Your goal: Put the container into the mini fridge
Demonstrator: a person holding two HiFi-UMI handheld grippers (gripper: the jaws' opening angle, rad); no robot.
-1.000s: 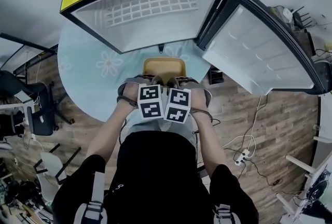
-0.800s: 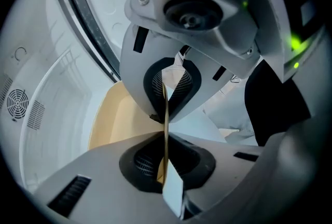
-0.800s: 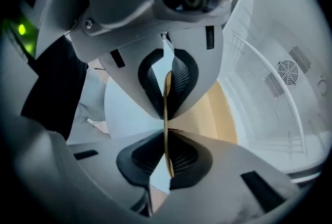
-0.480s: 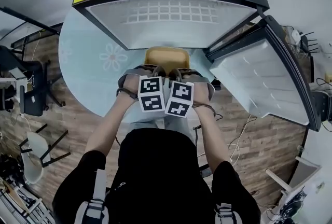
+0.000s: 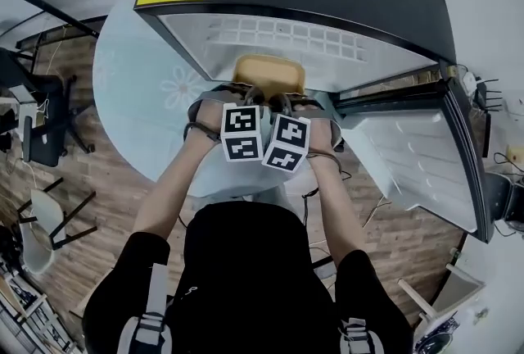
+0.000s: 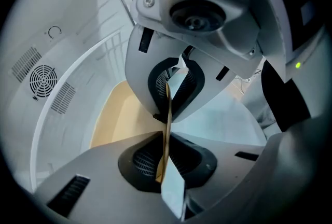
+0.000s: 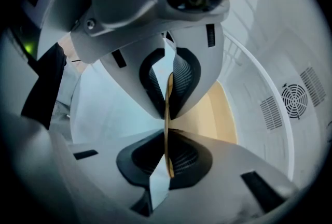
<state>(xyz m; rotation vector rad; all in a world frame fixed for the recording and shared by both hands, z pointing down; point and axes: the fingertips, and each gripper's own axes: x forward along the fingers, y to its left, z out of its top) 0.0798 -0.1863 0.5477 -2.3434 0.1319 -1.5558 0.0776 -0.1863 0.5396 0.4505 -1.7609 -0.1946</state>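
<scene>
A shallow tan container [image 5: 268, 72] is held level at the mouth of the mini fridge [image 5: 303, 8], its far end under the fridge's top edge. My left gripper [image 5: 246, 98] is shut on the container's near rim [image 6: 167, 114], and my right gripper [image 5: 282, 101] is shut on the same rim [image 7: 167, 114] beside it. In both gripper views the thin tan rim runs edge-on between the closed jaws, with the container's tan inside [image 6: 116, 116] reaching into the white fridge cavity. The marker cubes [image 5: 262, 139] hide the jaws in the head view.
The fridge door [image 5: 426, 156] stands swung open to the right. A wire shelf [image 5: 286, 37] shows inside the fridge. A pale blue round rug [image 5: 139, 98] lies on the wood floor. Chairs [image 5: 41, 221] stand at the left, cables [image 5: 377, 213] at the right.
Both grippers have carried the container forward, from in front of the fridge opening to its mouth. The view has shifted, so the fridge top now fills more of the frame.
</scene>
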